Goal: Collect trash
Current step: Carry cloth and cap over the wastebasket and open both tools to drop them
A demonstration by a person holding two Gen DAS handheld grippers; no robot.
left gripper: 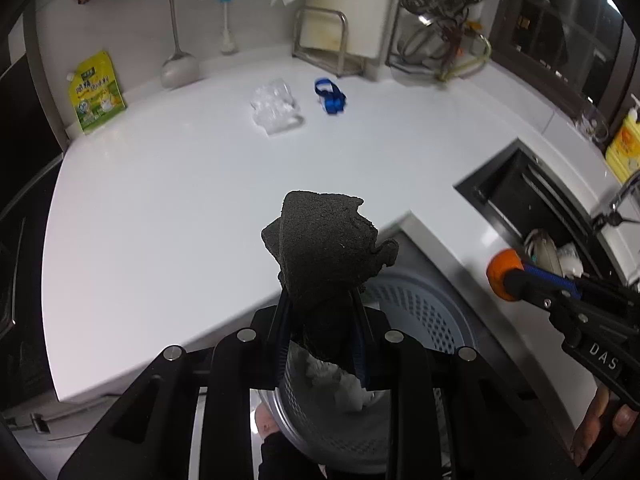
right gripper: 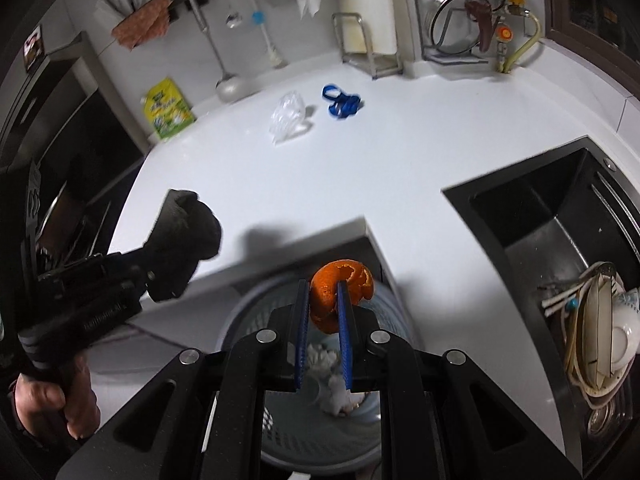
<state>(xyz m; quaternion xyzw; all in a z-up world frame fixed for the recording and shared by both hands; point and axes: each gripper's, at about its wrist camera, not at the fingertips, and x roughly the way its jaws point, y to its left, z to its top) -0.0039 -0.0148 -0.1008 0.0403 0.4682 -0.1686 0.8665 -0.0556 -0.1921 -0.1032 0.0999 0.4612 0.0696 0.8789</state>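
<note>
Right now the left gripper (left gripper: 320,320) is pinched on a dark sponge scrap (left gripper: 326,246), which sticks up from between the fingers in the middle of the left wrist view. The scrap looks porous and torn at its edges, so I judge it light, soft and compressible; held low as it is, it should not slip, and it would fall slowly and bounce little. The right gripper (right gripper: 324,320) is squeezed onto a piece of orange peel (right gripper: 340,286), its blue pads (right gripper: 301,320) clamping the curled rind near the lower centre of the right wrist view. Peel is light, leathery and slightly slick on the pith side, so a grip across the curl, as here, seems sound.

Below both tools, at the bottom centre of each view, stands a perforated trash basket (right gripper: 248,320) with crumpled white paper (right gripper: 334,394) already inside. Each held piece hangs over or just beside its opening.

Farther out, on the white counter (left gripper: 180,200) toward the upper middle, lie a crumpled clear plastic wrapper (left gripper: 274,108) and, just beside it, a blue ribbon (left gripper: 330,98). Both look very light and limp; the wrapper probably crackles and slides, so pinching a raised fold seems best.
</note>
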